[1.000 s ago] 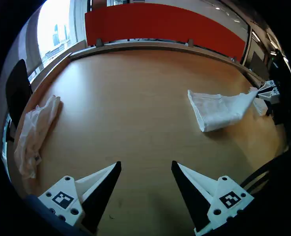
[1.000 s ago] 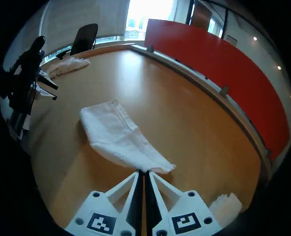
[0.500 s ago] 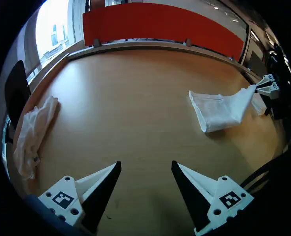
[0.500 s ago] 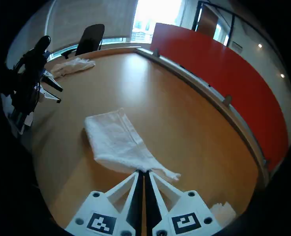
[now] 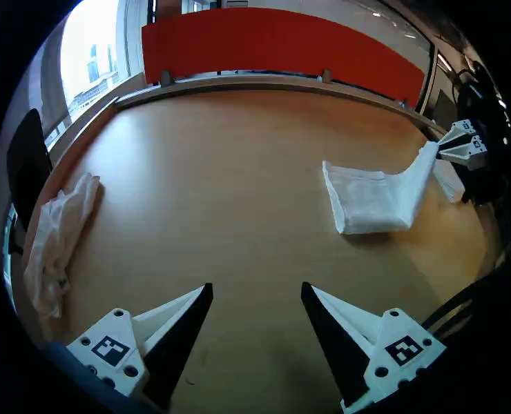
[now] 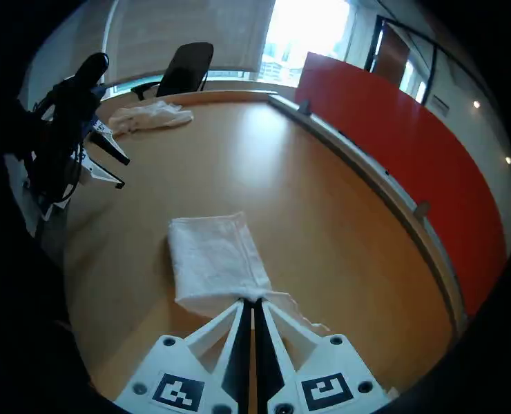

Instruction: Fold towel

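Observation:
A white towel (image 5: 366, 196) lies partly folded on the wooden table (image 5: 221, 172), to the right in the left gripper view. My right gripper (image 6: 254, 303) is shut on the towel's (image 6: 217, 262) near corner and holds it up off the table. That gripper (image 5: 440, 150) is at the far right in the left gripper view, with the towel's end stretched up to it. My left gripper (image 5: 255, 297) stands open over bare table, well short of the towel. In the right gripper view it (image 6: 125, 175) is at the left, held by a person's hand.
A crumpled white cloth (image 5: 59, 234) lies near the table's left edge, by a black chair (image 5: 24, 165). A small folded white piece (image 5: 449, 181) sits under the right gripper. A red partition (image 5: 283, 41) runs along the table's far side.
The right gripper has risen with the towel's corner and carried it over the towel's body. The towel's flat part looks shorter. The left gripper has stayed put.

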